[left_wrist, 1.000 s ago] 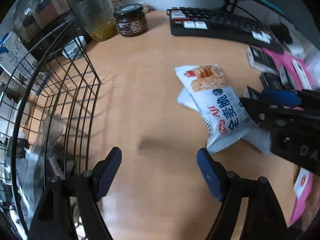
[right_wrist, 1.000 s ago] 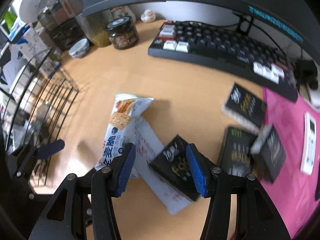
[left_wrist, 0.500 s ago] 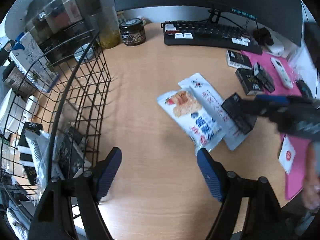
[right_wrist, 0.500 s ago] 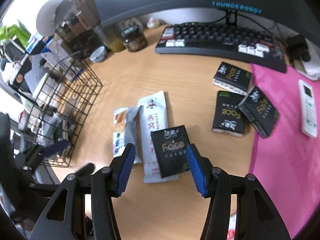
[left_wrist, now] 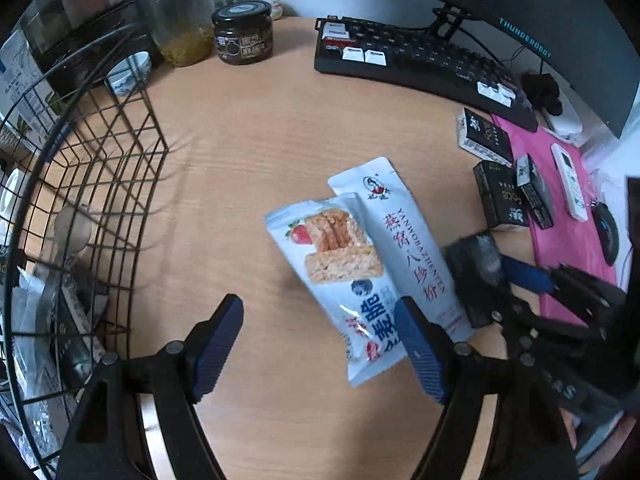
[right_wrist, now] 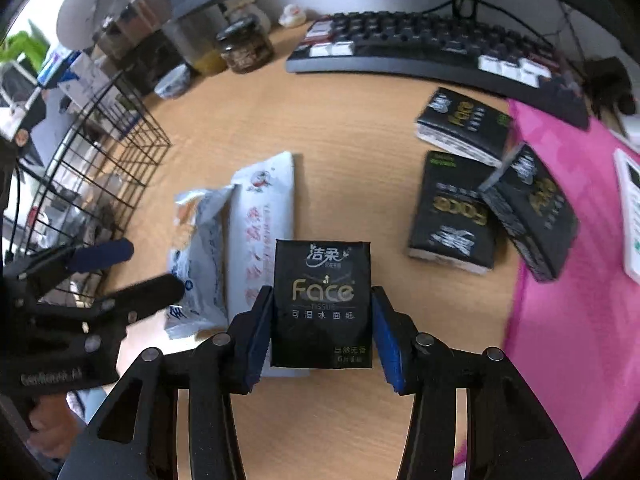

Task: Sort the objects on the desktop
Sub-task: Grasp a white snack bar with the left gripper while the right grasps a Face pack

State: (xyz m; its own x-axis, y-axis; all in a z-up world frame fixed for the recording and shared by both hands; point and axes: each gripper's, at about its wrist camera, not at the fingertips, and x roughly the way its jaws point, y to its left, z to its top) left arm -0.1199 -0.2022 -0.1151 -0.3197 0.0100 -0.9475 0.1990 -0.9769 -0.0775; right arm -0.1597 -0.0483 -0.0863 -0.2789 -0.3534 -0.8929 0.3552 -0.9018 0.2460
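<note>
The Face tissue pack [right_wrist: 322,304] sits between my right gripper [right_wrist: 322,330] pads, its black printed face toward the camera, and both blue pads look pressed against its two narrow sides, so I read that gripper as closed on it. I cannot tell whether the pack is lifted clear or resting on the white oat bar wrapper [right_wrist: 262,216] under its left edge. I judge it light and soft: a film sleeve over folded paper that gives under a squeeze and can slip on the glossy plastic. Holding it across the short sides near the middle, as now, looks right to me; a grip at a corner would let it twist.

My left gripper [left_wrist: 320,340] is wide apart and holds nothing. Its right pad [left_wrist: 420,354] overlaps the lower end of the strawberry crisp packet [left_wrist: 344,276], which lies touching the oat bar wrapper on the wooden desk [left_wrist: 248,152]. Both packets look flat, crinkly and light, and the crisp bars inside probably break if pinched hard, so I would take them by the sealed ends.

Three more tissue packs [right_wrist: 452,208] lie near the edge of the pink mat [right_wrist: 560,320], two of them overlapping. The wire basket [left_wrist: 120,168] stands on the left of the desk with wrapped items already inside, which I take as the likely destination. Behind are the keyboard [left_wrist: 420,60] and a dark jar [left_wrist: 242,32].
</note>
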